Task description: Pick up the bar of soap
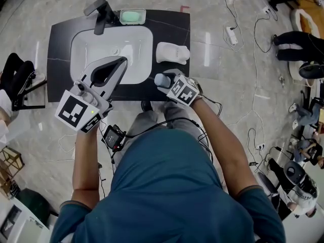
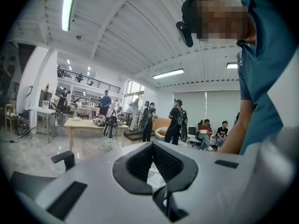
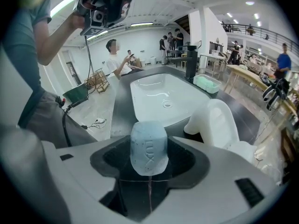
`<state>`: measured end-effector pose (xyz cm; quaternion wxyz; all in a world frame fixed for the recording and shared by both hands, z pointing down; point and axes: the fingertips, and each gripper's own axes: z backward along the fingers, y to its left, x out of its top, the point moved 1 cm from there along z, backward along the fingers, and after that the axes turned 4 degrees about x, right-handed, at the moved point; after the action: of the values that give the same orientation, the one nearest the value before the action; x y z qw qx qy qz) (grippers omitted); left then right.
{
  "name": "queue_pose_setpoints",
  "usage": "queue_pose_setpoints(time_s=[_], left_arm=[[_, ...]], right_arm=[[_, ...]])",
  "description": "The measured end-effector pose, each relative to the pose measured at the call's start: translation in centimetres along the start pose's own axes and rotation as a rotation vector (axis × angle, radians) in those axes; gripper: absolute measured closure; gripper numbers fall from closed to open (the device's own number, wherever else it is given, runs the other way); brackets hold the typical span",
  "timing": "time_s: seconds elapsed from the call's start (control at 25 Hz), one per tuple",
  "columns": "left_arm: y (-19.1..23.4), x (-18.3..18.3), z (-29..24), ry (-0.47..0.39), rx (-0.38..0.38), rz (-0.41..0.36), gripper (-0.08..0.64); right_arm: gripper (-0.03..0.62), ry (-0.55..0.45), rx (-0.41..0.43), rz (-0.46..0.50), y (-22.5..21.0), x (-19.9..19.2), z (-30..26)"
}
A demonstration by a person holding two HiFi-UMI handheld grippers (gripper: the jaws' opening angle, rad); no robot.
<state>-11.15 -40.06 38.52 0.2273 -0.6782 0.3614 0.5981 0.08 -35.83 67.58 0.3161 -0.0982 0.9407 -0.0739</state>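
Bar of soap (image 3: 148,146) caught tight.
The right gripper (image 1: 163,81) pinches it near the white sink (image 1: 136,44); the left gripper (image 1: 120,63) is closed, holding nothing.

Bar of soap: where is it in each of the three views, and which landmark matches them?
Head view: bar of soap at centre, held by the right gripper.
Right gripper view: bar of soap low at centre, between the jaws.
Left gripper view: not in it.
Shared landmark: the white sink.
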Motion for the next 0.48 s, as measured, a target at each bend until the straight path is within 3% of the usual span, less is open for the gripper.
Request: queue_pose_setpoints(time_s=[0.48], left_arm=[[0.2,-0.2,0.0,0.008,-0.002,0.003,0.557]], right_arm=[[0.331,0.044,0.025,-0.008,0.1,-1.1,-1.4]])
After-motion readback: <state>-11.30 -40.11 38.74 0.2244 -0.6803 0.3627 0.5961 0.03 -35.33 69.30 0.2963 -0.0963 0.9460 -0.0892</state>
